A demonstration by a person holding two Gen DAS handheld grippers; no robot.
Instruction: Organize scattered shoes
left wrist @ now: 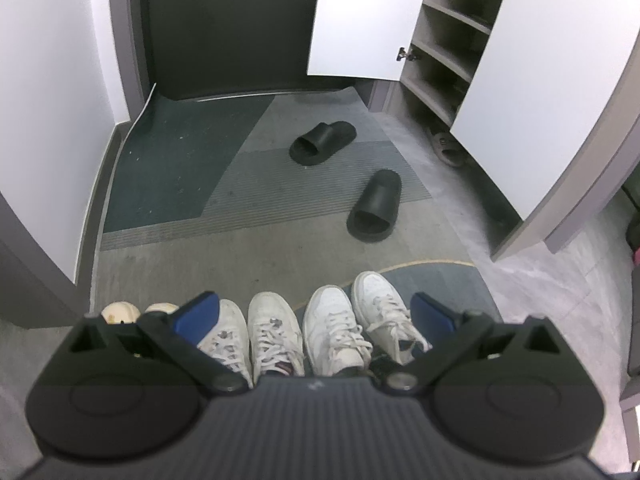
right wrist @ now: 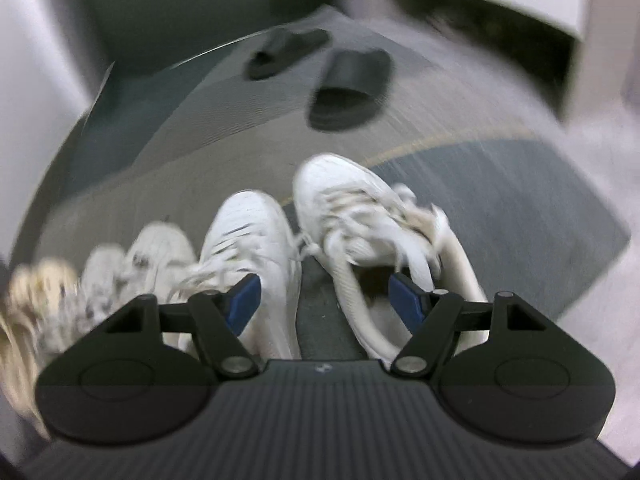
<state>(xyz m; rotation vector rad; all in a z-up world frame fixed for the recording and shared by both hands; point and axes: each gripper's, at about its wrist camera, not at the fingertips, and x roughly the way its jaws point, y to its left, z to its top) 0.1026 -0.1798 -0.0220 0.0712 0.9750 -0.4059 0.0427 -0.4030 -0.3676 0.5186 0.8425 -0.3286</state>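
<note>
Your left gripper (left wrist: 316, 314) hangs with its fingers spread wide and empty over four white sneakers (left wrist: 276, 330) lined up along the bottom of the frame, while two black slides (left wrist: 376, 204) lie askew mid-frame on the mat (left wrist: 168, 160) and the open shoe cabinet (left wrist: 448, 52) stands at upper right. In the blurred right-wrist view, your right gripper (right wrist: 326, 300) also stands apart, gripping nothing, straddling the tilted sneaker (right wrist: 360, 216) at center right. The sneakers look light, with soft uppers and loose laces, so the firm heel collar seems the best hold; the slides look rubbery and light, best pinched across the strap.
</note>
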